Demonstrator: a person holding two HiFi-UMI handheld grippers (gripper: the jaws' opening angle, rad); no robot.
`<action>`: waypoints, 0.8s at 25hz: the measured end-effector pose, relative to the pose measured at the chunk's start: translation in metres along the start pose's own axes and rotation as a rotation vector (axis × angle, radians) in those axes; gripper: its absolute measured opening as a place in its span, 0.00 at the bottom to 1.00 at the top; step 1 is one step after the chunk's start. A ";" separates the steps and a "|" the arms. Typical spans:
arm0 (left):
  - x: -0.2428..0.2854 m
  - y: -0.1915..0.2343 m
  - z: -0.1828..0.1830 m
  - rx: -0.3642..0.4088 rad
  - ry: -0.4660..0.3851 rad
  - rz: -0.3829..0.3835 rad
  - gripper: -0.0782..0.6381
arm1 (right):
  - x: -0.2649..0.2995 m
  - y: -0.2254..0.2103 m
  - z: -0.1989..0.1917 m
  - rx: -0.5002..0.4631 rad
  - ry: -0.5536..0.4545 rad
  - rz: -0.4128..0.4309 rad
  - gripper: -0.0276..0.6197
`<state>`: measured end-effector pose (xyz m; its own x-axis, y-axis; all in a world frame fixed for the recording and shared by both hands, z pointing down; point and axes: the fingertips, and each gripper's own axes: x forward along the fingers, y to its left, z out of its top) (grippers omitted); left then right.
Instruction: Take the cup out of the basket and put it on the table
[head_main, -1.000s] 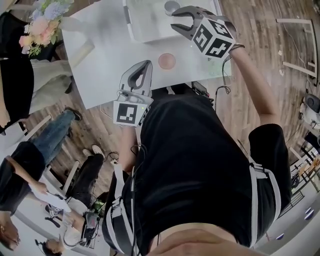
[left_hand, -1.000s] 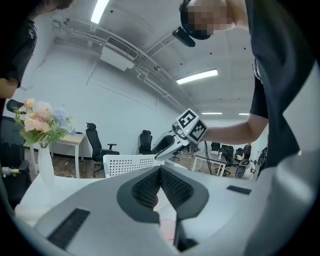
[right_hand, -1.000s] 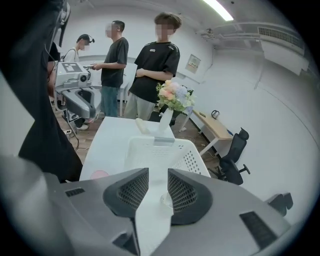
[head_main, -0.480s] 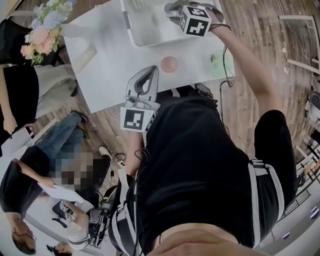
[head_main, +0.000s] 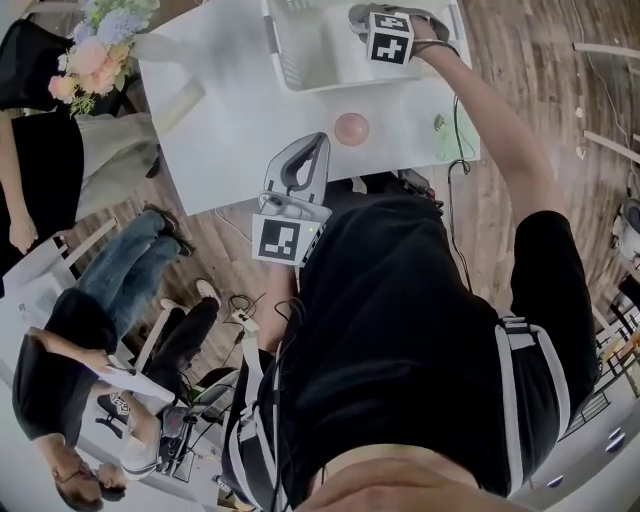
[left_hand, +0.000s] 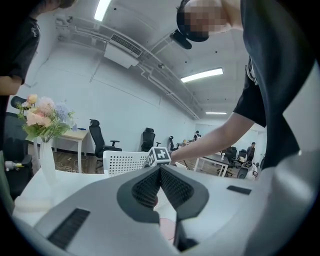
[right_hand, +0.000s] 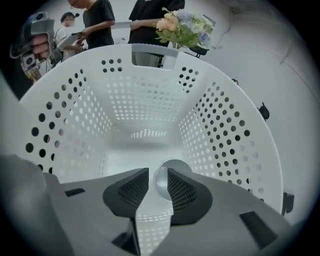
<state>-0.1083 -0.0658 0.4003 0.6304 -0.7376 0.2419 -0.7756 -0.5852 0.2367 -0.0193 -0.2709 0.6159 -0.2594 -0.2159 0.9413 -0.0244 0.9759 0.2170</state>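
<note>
A white perforated basket (head_main: 300, 45) (right_hand: 145, 105) stands at the far side of the white table (head_main: 220, 120). On the basket's floor sits a grey cup (right_hand: 161, 181), with its mouth toward the right gripper view. My right gripper (right_hand: 158, 184) (head_main: 372, 14) reaches down into the basket. Its jaws are drawn in on the cup's near rim, one pad inside the mouth and one outside. In the head view the marker cube hides the cup. My left gripper (head_main: 303, 152) (left_hand: 160, 171) is shut on nothing, above the table's near edge.
A pink round coaster (head_main: 351, 128) lies on the table just beyond the left gripper. A green item (head_main: 440, 124) sits at the table's right end, and a vase of flowers (head_main: 95, 50) at its left corner. People stand to the left.
My right gripper went from above the table, jaws wide apart, down into the basket, and its jaws drew in on the cup. The left gripper stayed shut.
</note>
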 end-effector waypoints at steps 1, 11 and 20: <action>-0.001 0.001 -0.001 -0.005 0.002 0.005 0.14 | 0.005 -0.001 -0.002 0.007 0.011 0.007 0.24; -0.006 0.009 -0.006 -0.009 0.020 0.041 0.14 | 0.028 -0.002 -0.013 0.001 0.054 0.014 0.10; -0.007 0.008 -0.003 -0.005 0.003 0.037 0.14 | 0.023 -0.001 -0.013 -0.002 0.042 0.002 0.09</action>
<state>-0.1183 -0.0642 0.4037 0.6014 -0.7576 0.2537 -0.7982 -0.5560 0.2318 -0.0130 -0.2776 0.6404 -0.2186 -0.2148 0.9519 -0.0222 0.9763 0.2152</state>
